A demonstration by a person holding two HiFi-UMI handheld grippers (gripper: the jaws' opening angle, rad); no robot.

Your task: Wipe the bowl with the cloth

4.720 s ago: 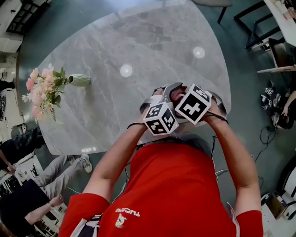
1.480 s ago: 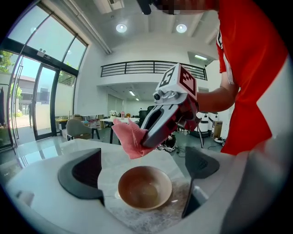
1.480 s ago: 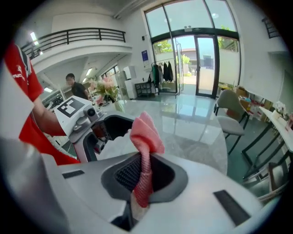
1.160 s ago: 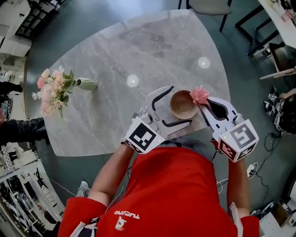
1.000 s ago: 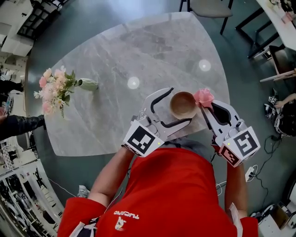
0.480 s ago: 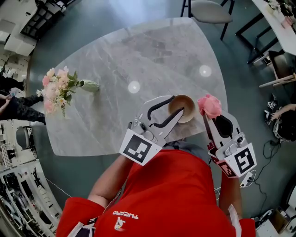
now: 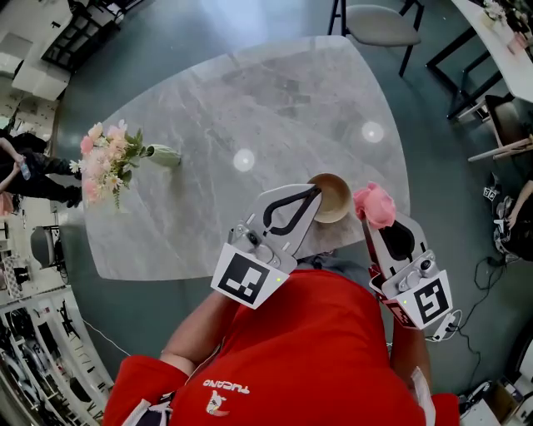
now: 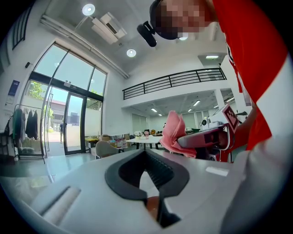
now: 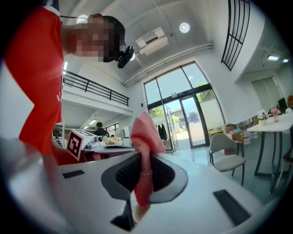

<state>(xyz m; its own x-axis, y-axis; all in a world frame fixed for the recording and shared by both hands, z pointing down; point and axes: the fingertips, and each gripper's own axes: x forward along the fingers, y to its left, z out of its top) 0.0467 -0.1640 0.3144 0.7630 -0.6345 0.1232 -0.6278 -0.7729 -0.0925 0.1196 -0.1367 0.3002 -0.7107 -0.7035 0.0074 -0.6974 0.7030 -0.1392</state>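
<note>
Left tool: clenched on the left rim of the wooden bowl; its jaws have just been closing, and a brown sliver of rim shows between them in the left gripper view.
Right tool: clamped on the pink cloth, which stands up out of the jaws in a bunched fold.
Bowl: over the near right part of the grey marbled desk, mouth up; whether it rests there or hangs clear cannot be told.
Cloth: just right of the bowl's rim; contact cannot be told.
In the way: the left tool's white shell covers the desk edge left of the bowl.
Around: a vase of flowers well left of the bowl; a chair beyond the desk's far side.
Writing: a black-and-white marker cube behind the bowl on each tool; the white print on the red shirt is too small to read.
</note>
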